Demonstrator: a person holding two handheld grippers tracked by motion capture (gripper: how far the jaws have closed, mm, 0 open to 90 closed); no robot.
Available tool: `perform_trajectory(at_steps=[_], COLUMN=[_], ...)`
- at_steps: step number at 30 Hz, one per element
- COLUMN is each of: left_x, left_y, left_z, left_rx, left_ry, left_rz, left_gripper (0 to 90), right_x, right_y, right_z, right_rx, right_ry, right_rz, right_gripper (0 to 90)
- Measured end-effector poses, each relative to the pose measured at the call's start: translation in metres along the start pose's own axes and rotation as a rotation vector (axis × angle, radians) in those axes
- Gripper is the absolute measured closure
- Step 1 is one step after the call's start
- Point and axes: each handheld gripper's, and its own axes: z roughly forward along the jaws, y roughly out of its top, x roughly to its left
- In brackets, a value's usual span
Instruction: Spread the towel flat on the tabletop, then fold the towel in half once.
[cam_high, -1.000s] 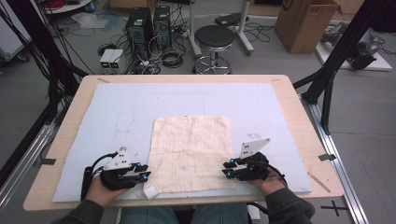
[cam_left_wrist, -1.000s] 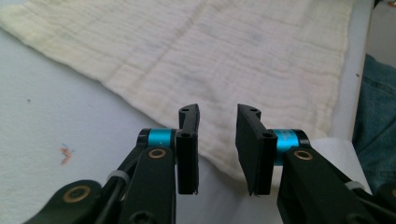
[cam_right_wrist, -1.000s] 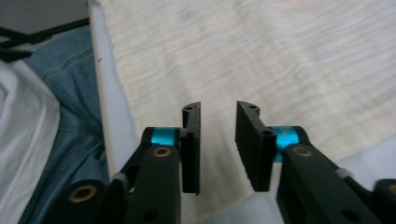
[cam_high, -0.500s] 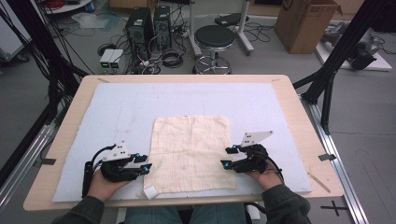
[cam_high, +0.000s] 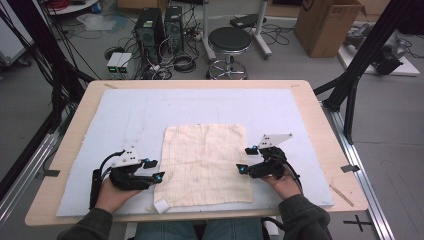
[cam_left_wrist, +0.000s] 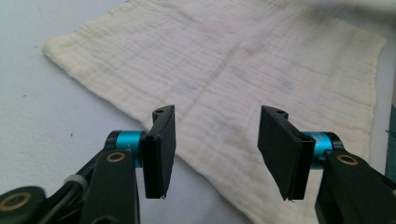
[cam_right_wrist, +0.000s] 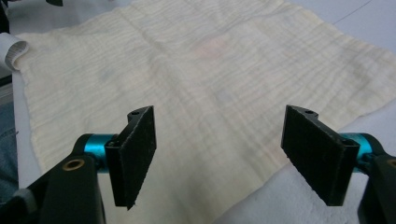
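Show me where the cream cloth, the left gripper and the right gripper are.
cream cloth (cam_high: 205, 162), high view, middle of the fabric.
left gripper (cam_high: 154, 170), high view, between its open fingertips.
right gripper (cam_high: 245, 159), high view, between its open fingertips.

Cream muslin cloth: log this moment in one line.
cream muslin cloth: flat on pale blue mat | left gripper: just opened, empty | right gripper: just opened, empty

cloth (cam_high: 207, 164) flat on mat (cam_high: 130, 115), between left gripper (cam_high: 154, 170), right gripper (cam_high: 247, 159)

Even overhead light, no glare; faint soft shadows on the pale mat (cam_high: 125, 120). High view slightly soft w/ mild edge bend. Gripper views: cloth (cam_left_wrist: 243, 60) sharp mid-frame, hazy at top.
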Motion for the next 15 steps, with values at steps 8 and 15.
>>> perform_trajectory(at_steps=[8, 15], left_x=[-0.0002, 0.0005], left_y=[0.0003, 0.0001], left_z=[-0.0009, 0.0000], left_rx=[0.012, 0.015], left_ry=[0.003, 0.000], left_rz=[0.008, 0.004], left_gripper=[43.7, 42.8], right_x=[-0.0011, 0.0003], right_y=[0.0013, 0.0018], right_z=[-0.0004, 0.0012], right_rx=[-0.014, -0.009], right_ry=[-0.003, 0.005], right_rz=[0.009, 0.008], right_gripper=[22.8, 22.2])
